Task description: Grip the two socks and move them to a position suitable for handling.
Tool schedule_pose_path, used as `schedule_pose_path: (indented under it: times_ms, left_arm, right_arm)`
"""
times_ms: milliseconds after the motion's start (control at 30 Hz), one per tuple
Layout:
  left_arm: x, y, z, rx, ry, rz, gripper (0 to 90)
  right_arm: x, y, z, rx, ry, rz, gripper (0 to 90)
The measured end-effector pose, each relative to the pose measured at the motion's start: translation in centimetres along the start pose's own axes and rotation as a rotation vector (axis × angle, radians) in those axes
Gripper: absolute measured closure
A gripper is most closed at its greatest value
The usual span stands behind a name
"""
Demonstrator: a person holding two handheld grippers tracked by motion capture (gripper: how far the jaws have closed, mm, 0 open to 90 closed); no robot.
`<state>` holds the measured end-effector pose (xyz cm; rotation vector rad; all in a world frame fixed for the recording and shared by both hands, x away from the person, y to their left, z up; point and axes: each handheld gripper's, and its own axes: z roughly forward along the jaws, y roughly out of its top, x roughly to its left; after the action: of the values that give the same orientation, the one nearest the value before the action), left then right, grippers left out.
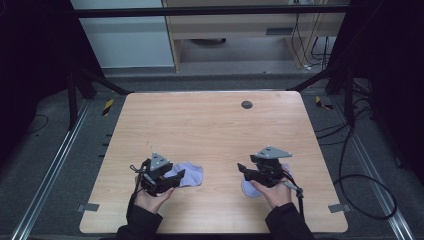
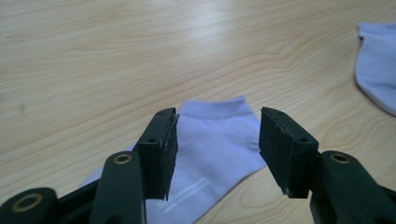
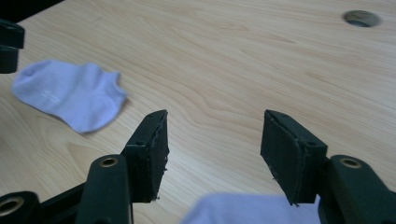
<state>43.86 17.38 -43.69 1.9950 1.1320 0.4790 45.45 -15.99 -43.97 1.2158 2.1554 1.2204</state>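
Two pale lilac ankle socks lie flat on the wooden table (image 1: 210,125). The left sock (image 1: 191,174) (image 2: 215,135) (image 3: 74,93) lies just beyond my left gripper (image 1: 178,176) (image 2: 217,149), whose jaws stand open above it with nothing pressed between them. The right sock (image 1: 248,188) (image 2: 378,65) (image 3: 252,210) lies partly under my right gripper (image 1: 243,170) (image 3: 212,154). That gripper is open too and hangs over the sock's near end, with bare wood showing between its pads. A hand holds each gripper near the table's front edge.
A round cable hole (image 1: 246,104) (image 3: 362,17) sits at the table's far side. Black frame legs and cables (image 1: 360,185) stand on the floor around the table. Part of the left gripper (image 3: 9,44) shows at the right gripper view's left edge.
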Motion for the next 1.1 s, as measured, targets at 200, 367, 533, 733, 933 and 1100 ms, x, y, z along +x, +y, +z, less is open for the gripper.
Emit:
schedule_pose_path:
  times_ms: [200,367,533,733,933,1100]
  left_arm:
    - [-2.8,1.1,1.3,0.01,-0.047,0.033,46.7]
    - [-5.4,1.8,2.7,0.033,-0.086,0.068,47.5]
    - [-7.8,2.2,4.0,0.059,-0.108,0.115,48.5]
    - [-9.9,2.6,5.6,0.078,-0.138,0.124,50.3]
    - [-12.0,2.9,7.2,0.095,-0.164,0.131,52.4]
    - [-13.9,2.9,8.5,0.103,-0.169,0.159,53.4]
  right_arm:
    - [-3.1,-1.3,-3.1,-0.018,-0.071,0.026,42.8]
    - [-5.5,-2.4,-5.0,-0.009,-0.121,0.049,45.5]
    - [-7.3,-3.6,-5.6,0.02,-0.162,0.055,50.5]
    - [-8.9,-4.8,-4.9,0.067,-0.193,0.059,55.6]
    - [-10.3,-5.4,-3.7,0.097,-0.2,0.099,62.0]
    - [-11.0,-5.6,-2.9,0.103,-0.198,0.109,65.1]
